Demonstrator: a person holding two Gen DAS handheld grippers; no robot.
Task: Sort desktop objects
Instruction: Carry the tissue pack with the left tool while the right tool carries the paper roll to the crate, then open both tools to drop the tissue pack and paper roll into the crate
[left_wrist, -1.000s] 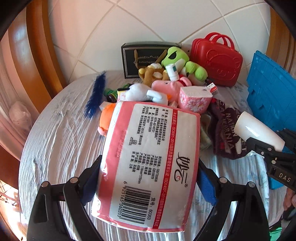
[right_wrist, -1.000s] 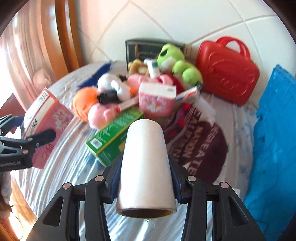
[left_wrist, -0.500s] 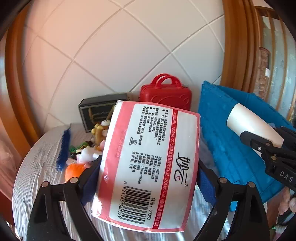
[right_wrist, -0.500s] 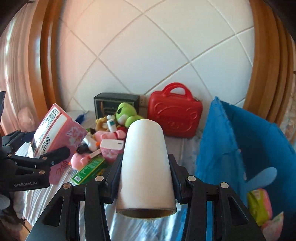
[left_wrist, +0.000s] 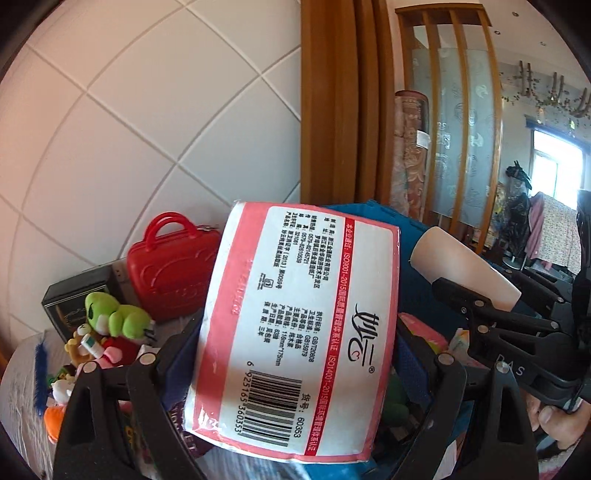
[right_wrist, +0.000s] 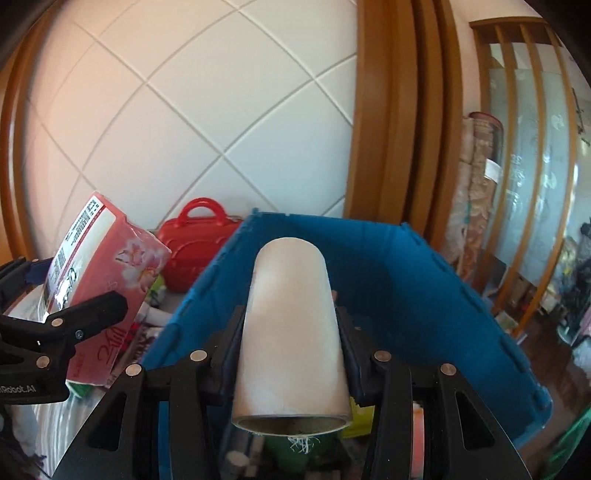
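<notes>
My left gripper (left_wrist: 291, 354) is shut on a pink and white tissue pack (left_wrist: 295, 325), barcode side up, raised off the table. The same tissue pack (right_wrist: 99, 280) shows at the left of the right wrist view, clamped by the left gripper (right_wrist: 92, 314). My right gripper (right_wrist: 290, 332) is shut on a white paper roll (right_wrist: 291, 332), held over the open blue bin (right_wrist: 424, 295). In the left wrist view that roll (left_wrist: 461, 273) and the right gripper (left_wrist: 491, 314) sit at the right, above the blue bin (left_wrist: 410, 225).
A red toy suitcase (left_wrist: 166, 273), a green frog plush (left_wrist: 114, 317), a dark box (left_wrist: 70, 306) and several small toys lie on the grey cloth table (left_wrist: 18, 406) at the left. Tiled wall and a wooden frame (left_wrist: 332, 99) stand behind. A hand (left_wrist: 561, 428) holds the right gripper.
Both grippers rose and swung right, away from the toy pile toward the blue bin, each keeping its load. The bin now fills the right wrist view.
</notes>
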